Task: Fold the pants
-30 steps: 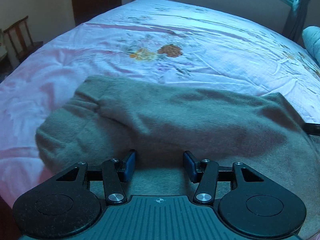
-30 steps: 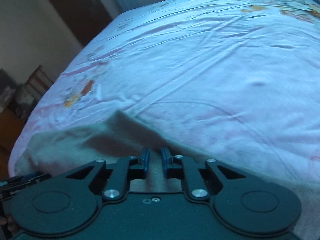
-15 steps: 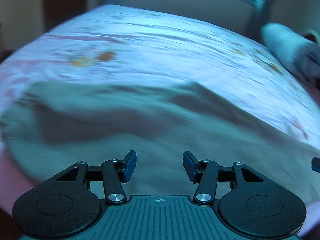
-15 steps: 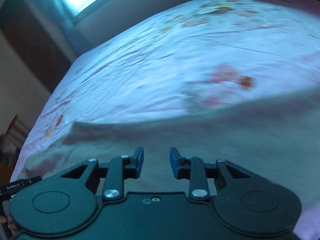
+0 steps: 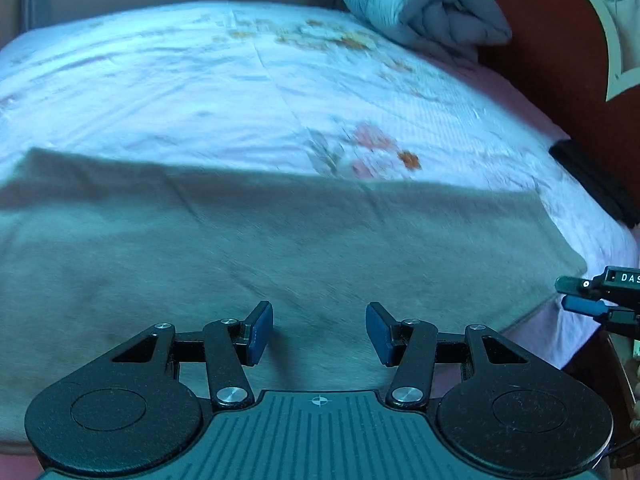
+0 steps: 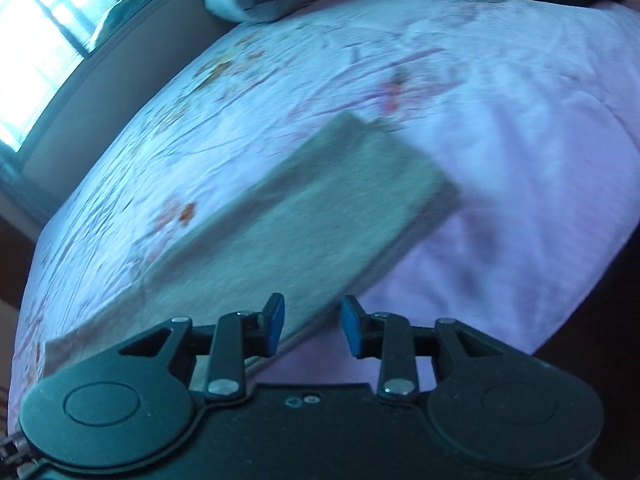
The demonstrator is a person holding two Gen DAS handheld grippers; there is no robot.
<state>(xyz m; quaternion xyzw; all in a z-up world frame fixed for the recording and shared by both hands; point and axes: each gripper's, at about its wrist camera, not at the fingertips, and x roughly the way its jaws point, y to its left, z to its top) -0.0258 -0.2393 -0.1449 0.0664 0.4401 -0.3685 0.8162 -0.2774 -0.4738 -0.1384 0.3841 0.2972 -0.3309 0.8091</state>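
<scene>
On floral bedsheet point(image 5: 240, 92): fuzzy grey pants point(image 5: 256, 248), flat rectangle.

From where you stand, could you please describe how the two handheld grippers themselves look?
Both match: the left gripper and right gripper have matt black bodies with two round housings, black linkage arms on silver rivets, and blue pads on the fingertips. The left's ribbed body bears a small crosshair mark. No sleeves show.
</scene>
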